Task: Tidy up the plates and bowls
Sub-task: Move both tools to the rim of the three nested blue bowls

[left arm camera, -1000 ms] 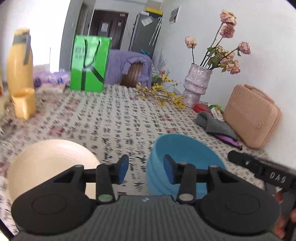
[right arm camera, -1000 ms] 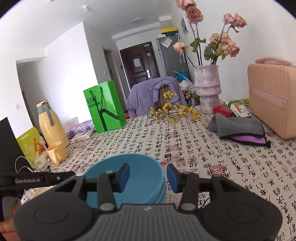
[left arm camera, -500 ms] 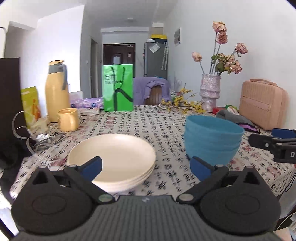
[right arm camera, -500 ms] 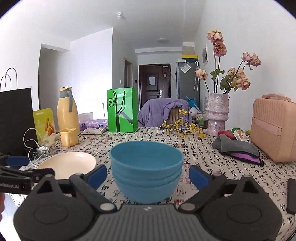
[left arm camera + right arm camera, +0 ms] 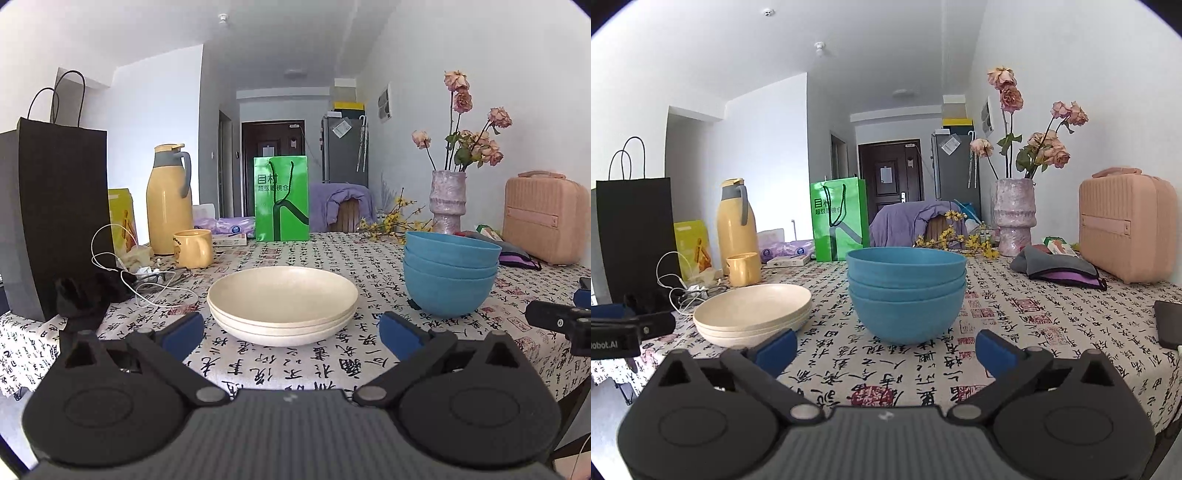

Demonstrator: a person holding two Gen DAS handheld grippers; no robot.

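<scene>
The sorting looks essentially done, judging by how things lie: the cream plates point(image 5: 282, 301) sit nested in one stack of about three, and the blue bowls point(image 5: 905, 293) sit nested in another stack of three, both resting on the tabletop point(image 5: 1015, 332) side by side but not touching. From the left wrist view the plates are dead ahead at 12 o'clock and the bowls at about 2 o'clock; from the right wrist view the bowls are at 12 o'clock and the plates at about 10 o'clock. No stray plate or bowl shows anywhere else, so little seems left beyond perhaps squaring the stacks. The top plate and top bowl both look empty; the bowl's inside is only partly visible. The left hand-held gripper point(image 5: 291, 334) and right hand-held gripper point(image 5: 886, 349) both have their jaws spread wide, holding nothing, just short of the stacks.
</scene>
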